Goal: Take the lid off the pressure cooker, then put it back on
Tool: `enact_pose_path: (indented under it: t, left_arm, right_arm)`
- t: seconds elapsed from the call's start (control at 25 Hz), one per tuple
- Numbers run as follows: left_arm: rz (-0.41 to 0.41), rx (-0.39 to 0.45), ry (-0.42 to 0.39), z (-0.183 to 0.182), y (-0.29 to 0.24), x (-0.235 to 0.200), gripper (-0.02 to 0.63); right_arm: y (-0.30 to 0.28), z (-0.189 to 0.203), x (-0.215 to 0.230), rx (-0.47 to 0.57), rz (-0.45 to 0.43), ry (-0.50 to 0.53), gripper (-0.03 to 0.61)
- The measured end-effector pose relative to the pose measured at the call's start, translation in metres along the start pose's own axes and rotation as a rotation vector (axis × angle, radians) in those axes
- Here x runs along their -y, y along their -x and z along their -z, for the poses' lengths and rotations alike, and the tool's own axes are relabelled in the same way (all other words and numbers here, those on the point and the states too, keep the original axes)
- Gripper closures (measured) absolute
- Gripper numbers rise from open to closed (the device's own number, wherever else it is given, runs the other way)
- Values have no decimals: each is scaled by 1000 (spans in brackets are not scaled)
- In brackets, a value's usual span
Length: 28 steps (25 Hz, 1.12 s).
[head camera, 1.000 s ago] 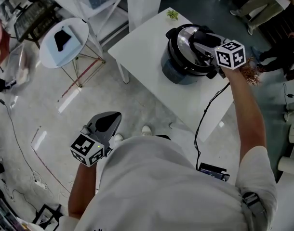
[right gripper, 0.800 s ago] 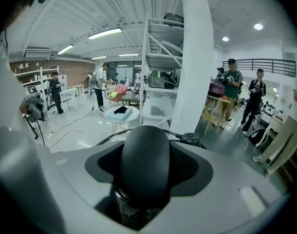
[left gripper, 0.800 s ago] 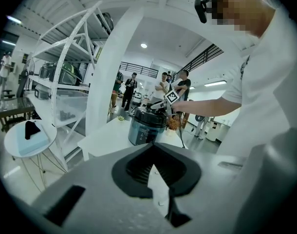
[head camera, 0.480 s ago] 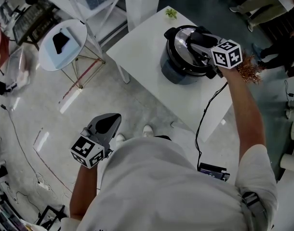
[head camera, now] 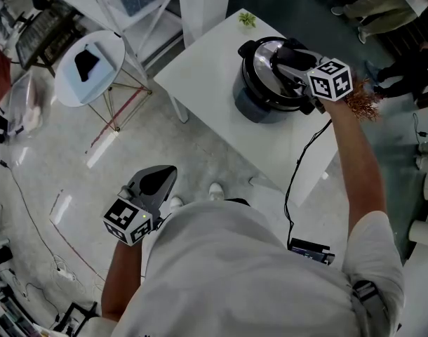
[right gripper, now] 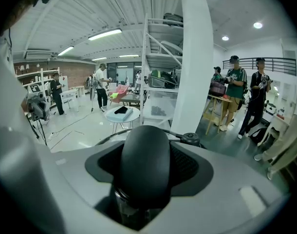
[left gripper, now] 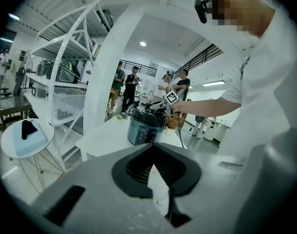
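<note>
While the white square table (head camera: 200, 76) bears the dark round pressure cooker (head camera: 259, 107) near its far corner, its shiny steel lid (head camera: 264, 56) seated, my right gripper (head camera: 288, 58) clamps the lid's rounded black handle (right gripper: 145, 162), and my left gripper (head camera: 163, 174) hangs closed, empty, well apart.

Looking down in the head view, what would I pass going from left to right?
Round side table → left hand-held gripper → pressure cooker → dried brown sprigs.
</note>
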<state>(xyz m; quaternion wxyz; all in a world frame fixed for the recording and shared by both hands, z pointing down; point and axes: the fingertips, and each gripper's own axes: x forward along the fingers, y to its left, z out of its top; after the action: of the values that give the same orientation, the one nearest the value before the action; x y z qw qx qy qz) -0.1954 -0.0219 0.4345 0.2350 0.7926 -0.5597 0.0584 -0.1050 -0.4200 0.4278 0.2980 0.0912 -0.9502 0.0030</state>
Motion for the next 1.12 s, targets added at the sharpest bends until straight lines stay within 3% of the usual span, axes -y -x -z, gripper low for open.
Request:
enact_pose_path:
  t: [0.52, 1.12]
  left_arm:
    - [55, -16, -12, -3, -12, 4, 607]
    - [211, -49, -85, -21, -48, 27, 607]
  right_arm:
    - [9, -2, 1, 14, 36, -7, 256]
    - [91, 28, -27, 90, 155, -93, 273]
